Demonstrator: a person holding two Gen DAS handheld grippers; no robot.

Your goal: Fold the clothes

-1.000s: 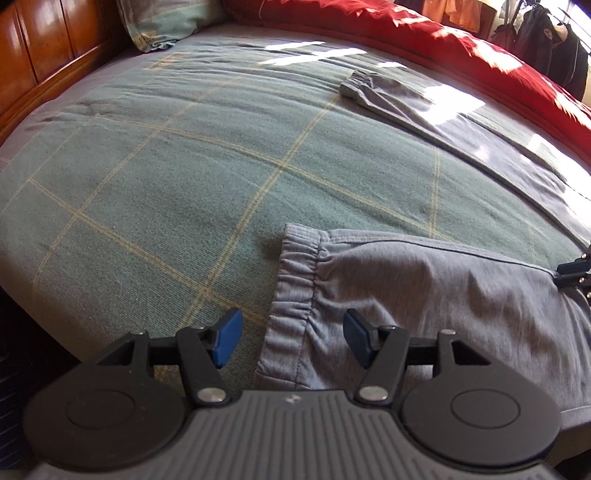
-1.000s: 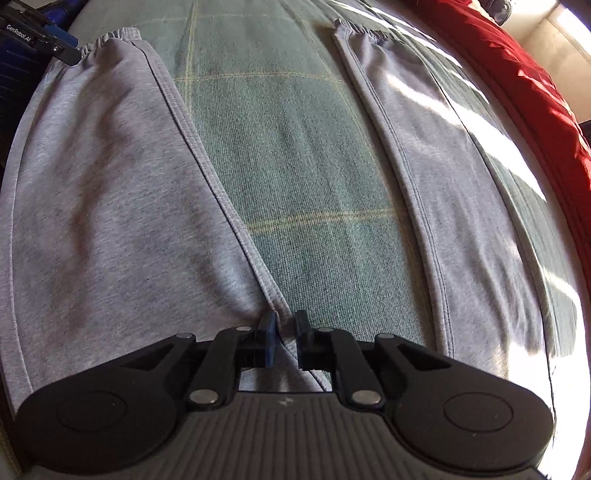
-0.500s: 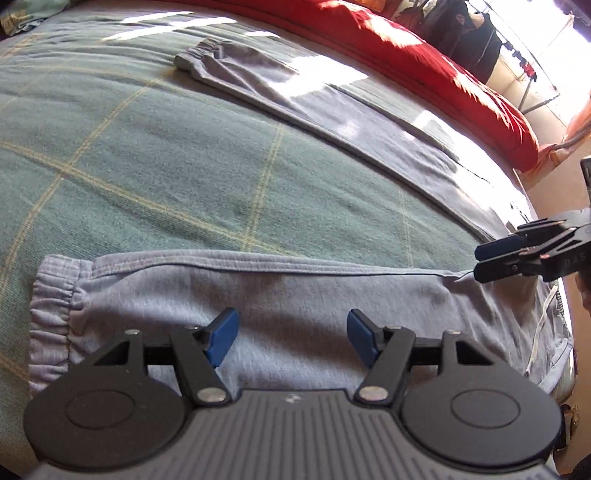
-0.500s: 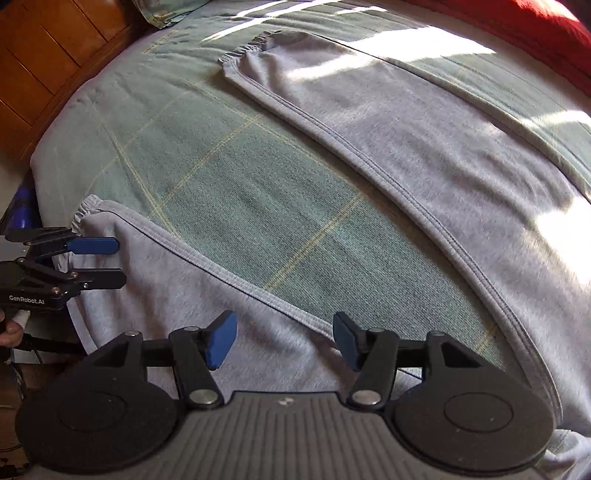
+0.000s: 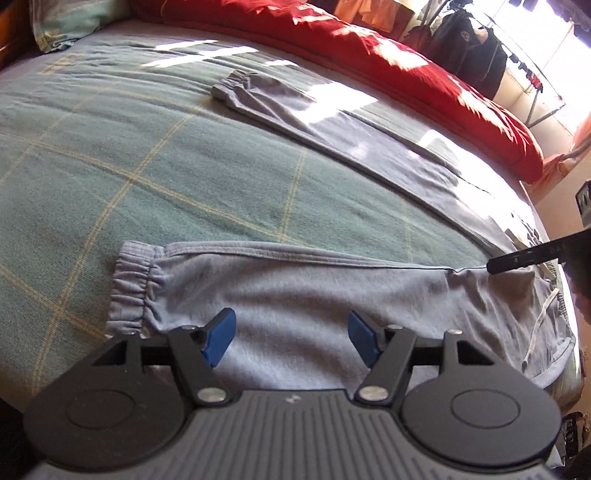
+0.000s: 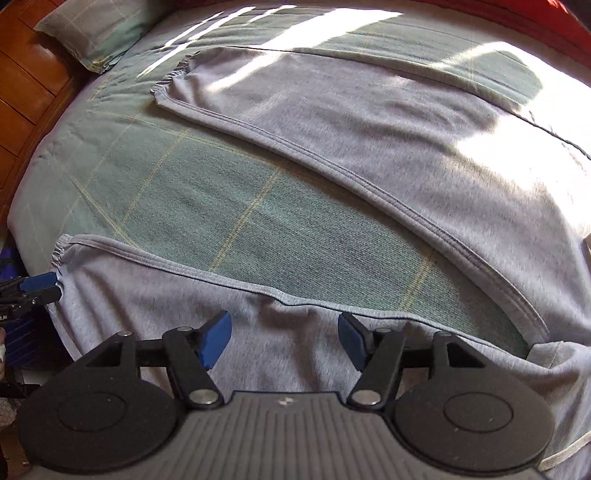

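Observation:
Grey sweatpants lie flat on the green checked bedcover [image 5: 147, 166] with their legs spread in a V. The near leg [image 5: 295, 280] ends in a gathered cuff [image 5: 129, 288] on the left, and the far leg [image 5: 332, 125] lies in sunlight. My left gripper [image 5: 291, 338] hovers over the near leg just right of the cuff. Its jaws are opening and nothing is pinched between the blue pads. My right gripper [image 6: 284, 338] hangs over the same leg [image 6: 166, 288] near the crotch. Its jaws are also opening and its pads are clear of the cloth. Its tip [image 5: 517, 260] shows at the right edge of the left wrist view.
A red quilt [image 5: 406, 62] runs along the far side of the bed. A pillow [image 6: 92, 33] and a wooden headboard [image 6: 22, 74] are at the left end. Dark clothes [image 5: 461, 44] hang by the window. A white drawstring [image 5: 543, 321] trails at the waistband.
The right gripper, shut on the cloth at the crotch a second ago, has let go, opened and rolled. The left gripper has moved from the cuff along the near leg.

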